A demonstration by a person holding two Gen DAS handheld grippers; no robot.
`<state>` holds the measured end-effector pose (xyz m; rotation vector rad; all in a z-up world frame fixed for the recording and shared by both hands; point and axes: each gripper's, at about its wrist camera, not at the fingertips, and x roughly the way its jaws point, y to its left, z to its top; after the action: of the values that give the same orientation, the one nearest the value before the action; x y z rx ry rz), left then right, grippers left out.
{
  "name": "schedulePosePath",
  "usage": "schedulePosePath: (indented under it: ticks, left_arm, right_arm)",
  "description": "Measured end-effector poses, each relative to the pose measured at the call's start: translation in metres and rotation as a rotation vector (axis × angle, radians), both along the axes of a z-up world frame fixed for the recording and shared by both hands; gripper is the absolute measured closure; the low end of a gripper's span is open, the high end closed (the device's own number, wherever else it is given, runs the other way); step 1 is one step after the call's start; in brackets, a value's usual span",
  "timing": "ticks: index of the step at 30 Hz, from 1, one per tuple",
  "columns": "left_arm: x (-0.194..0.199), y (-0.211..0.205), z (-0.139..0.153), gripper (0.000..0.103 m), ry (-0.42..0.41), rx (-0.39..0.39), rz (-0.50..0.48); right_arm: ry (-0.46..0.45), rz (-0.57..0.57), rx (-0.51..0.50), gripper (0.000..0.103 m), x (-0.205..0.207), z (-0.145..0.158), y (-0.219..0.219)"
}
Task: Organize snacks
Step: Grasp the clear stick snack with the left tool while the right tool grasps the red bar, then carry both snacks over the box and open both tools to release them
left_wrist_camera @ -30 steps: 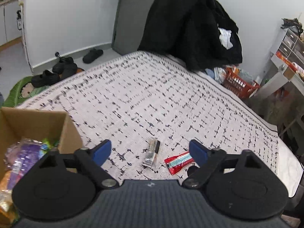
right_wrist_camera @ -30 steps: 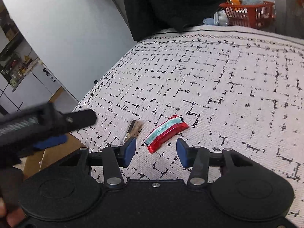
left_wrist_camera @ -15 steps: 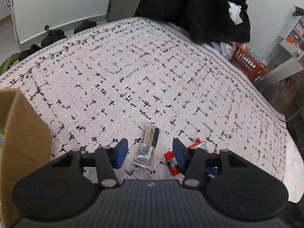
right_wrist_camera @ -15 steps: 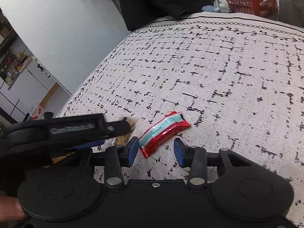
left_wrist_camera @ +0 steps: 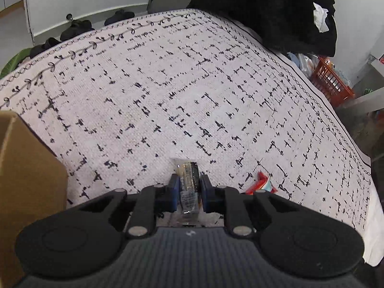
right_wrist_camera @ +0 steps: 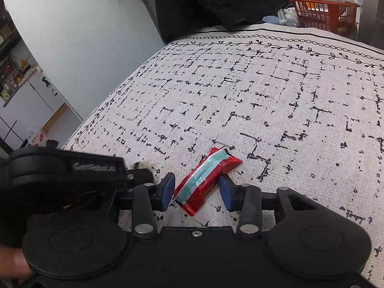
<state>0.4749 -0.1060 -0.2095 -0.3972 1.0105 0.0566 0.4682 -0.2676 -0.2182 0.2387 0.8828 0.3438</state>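
Left wrist view: the left gripper [left_wrist_camera: 189,187] has its blue pads [left_wrist_camera: 173,187] against both sides of one clear-wrapped snack bar [left_wrist_camera: 189,180], and the jaws are closing on it. The bar lies on the white bedspread [left_wrist_camera: 168,84] with black dashes; print on its wrapper is too small to read. One red snack packet [left_wrist_camera: 262,183] peeks out just right of the tongs. A cardboard box [left_wrist_camera: 26,180] stands at the left. Beyond the bed hang dark clothes [left_wrist_camera: 268,9]; an orange basket [left_wrist_camera: 331,81] sits at the right, and several dark shoes [left_wrist_camera: 74,27] rest on the floor.

From the right wrist, the right gripper [right_wrist_camera: 196,189] stands spread around the same red packet with a teal stripe [right_wrist_camera: 206,180], which lies on the bedspread with a small gap at each pad. Its label is unreadable. The left gripper's black body at the left bears embossed lettering, blurred.
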Motion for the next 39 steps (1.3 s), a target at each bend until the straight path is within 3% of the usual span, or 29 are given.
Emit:
schedulePosePath:
  ticks: [9, 14, 18, 31, 39]
  left_arm:
    - [-0.006, 0.007, 0.026, 0.085, -0.048, -0.015, 0.015]
    - [-0.01, 0.013, 0.042, 0.085, -0.079, -0.001, 0.025]
    - [-0.019, 0.016, 0.049, 0.085, -0.099, 0.005, 0.034]
    - [-0.074, 0.026, 0.08, 0.085, -0.146, -0.002, 0.079]
    - [-0.105, 0.051, 0.108, 0.085, -0.176, 0.026, 0.118]
  right_arm:
    - [-0.063, -0.045, -0.073, 0.061, 0.006, -0.002, 0.016]
    - [-0.057, -0.006, -0.201, 0.067, 0.002, 0.0, 0.028]
    - [-0.044, -0.011, -0.249, 0.075, -0.004, 0.003, 0.029]
    - [-0.068, 0.007, -0.103, 0.081, -0.023, 0.038, 0.022]
    - [-0.105, 0.064, -0.059, 0.081, -0.036, 0.068, 0.047]
